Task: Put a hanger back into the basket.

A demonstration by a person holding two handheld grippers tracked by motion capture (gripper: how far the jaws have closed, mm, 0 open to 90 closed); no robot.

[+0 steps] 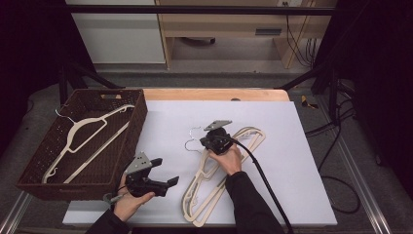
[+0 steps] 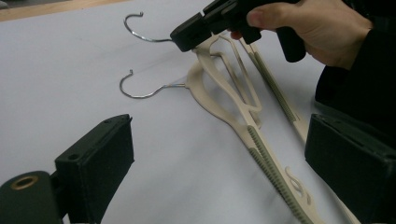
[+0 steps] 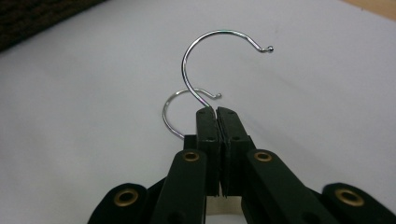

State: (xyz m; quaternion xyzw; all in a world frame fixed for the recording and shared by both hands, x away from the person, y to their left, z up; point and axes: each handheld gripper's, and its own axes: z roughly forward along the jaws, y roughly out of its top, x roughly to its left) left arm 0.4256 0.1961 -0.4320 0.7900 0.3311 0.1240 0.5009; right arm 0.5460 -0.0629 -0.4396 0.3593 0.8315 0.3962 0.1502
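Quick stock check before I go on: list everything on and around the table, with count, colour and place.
hangers on the sheet: two, cream with metal hooks, stacked mid-table; the upper one's hook is clamped by the right gripper
hanger in the basket: one, cream, lying slantwise inside
basket: one, dark brown woven, at the table's left edge
sheet: one, white, covering most of the table
table: one, light wood edge showing at the far side
cabinet: one, light wood, on the floor beyond the table
cables: several, black, on the floor at right
left gripper: black, jaws open, held near the basket's front corner
right gripper: black, shut on the hook
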